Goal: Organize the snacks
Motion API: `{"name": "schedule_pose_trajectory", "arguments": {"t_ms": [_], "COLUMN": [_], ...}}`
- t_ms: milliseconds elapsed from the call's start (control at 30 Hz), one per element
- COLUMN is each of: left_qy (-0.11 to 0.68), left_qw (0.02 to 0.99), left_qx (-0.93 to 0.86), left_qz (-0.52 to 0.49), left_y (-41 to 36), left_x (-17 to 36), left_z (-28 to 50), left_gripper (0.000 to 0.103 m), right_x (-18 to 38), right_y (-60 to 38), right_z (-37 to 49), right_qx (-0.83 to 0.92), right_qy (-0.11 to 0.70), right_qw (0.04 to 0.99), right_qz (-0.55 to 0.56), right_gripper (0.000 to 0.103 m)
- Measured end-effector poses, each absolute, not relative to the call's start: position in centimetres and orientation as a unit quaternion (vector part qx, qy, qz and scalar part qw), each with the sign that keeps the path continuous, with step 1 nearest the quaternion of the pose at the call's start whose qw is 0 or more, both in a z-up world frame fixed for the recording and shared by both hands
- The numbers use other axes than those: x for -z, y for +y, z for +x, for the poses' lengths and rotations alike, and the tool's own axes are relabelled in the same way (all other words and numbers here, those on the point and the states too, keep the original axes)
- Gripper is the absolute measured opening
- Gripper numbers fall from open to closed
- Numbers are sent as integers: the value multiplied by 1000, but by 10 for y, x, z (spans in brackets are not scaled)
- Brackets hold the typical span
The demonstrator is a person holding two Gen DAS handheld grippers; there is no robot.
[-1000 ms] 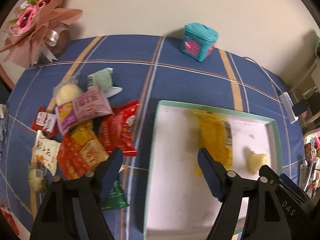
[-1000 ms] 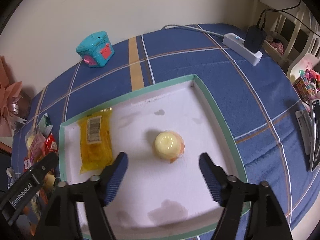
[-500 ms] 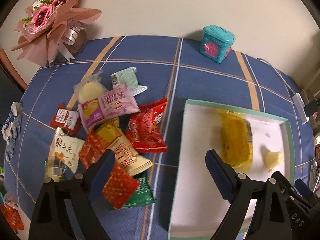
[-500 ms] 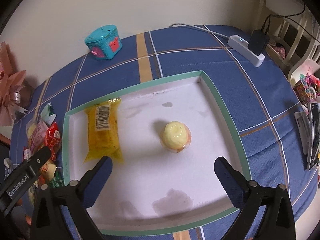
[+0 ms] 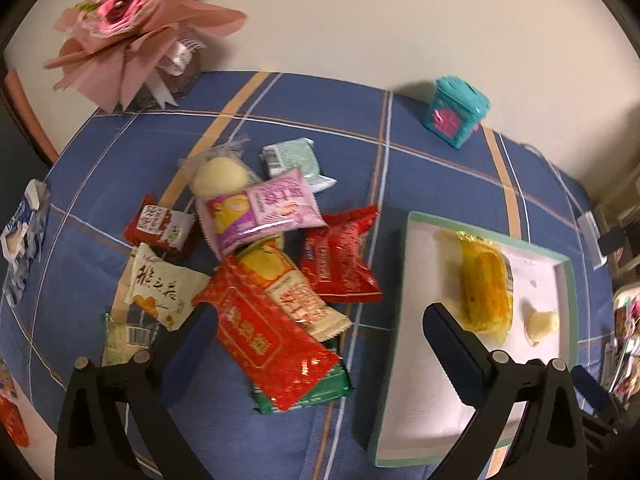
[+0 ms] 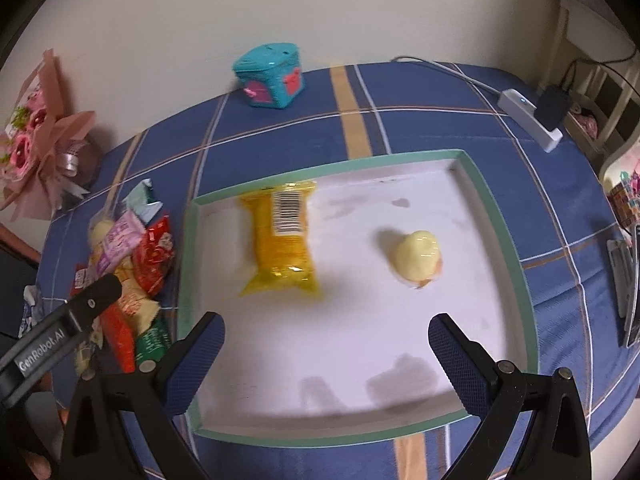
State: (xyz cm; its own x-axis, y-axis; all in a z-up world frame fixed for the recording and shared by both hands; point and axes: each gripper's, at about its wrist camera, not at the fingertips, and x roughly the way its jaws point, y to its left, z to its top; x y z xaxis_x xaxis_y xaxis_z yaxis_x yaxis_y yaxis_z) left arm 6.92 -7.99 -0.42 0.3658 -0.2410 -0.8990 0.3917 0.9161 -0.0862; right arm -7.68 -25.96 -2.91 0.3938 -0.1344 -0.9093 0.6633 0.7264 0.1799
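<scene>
A white tray with a green rim (image 6: 496,216) holds a yellow packet (image 6: 284,248) and a pale round snack (image 6: 418,256). My right gripper (image 6: 326,324) hangs open above the tray's near half, with nothing between its fingers. Left of the tray (image 5: 486,235) lies a pile of snacks: a long red packet (image 5: 264,332), a pink packet (image 5: 264,208), a second red packet (image 5: 340,264), a white packet (image 5: 160,284) and a wrapped pale bun (image 5: 218,176). My left gripper (image 5: 320,320) is over the pile's near edge, its jaws opening and holding nothing.
A teal toy box (image 6: 272,80) stands at the back by the wall. A pink bouquet (image 5: 132,28) lies at the far left corner. A white power strip with a cable (image 6: 528,118) sits at the far right. Small items crowd the table's right edge (image 6: 624,272).
Both grippers opened wide. The left one swung from over the tray's left part to over the snack pile. The right one drew back from the pale round snack.
</scene>
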Motion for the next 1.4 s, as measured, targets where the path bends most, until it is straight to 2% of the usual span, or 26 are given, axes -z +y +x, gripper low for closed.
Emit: {"name": "schedule_pose_trajectory", "arguments": {"t_ms": [400, 700, 967, 1400], "left_qy": [523, 524, 552, 621], "left_qw": [838, 846, 830, 780], "left_qx": [153, 94, 64, 53], "left_qz": [22, -22, -42, -57], "left_y": [-12, 48, 83, 96], "left_x": [-13, -18, 10, 73], "left_z": [94, 105, 109, 120], "left_gripper": [102, 102, 102, 102], "right_x": [15, 9, 12, 54], "right_y": [-211, -167, -126, -62], "right_z": [-47, -18, 10, 51], "right_qx": [198, 156, 102, 55], "right_qy": [476, 481, 486, 530], "right_qw": [810, 828, 847, 846], "right_qz": [278, 241, 187, 27], "right_gripper": [103, 103, 103, 102]}}
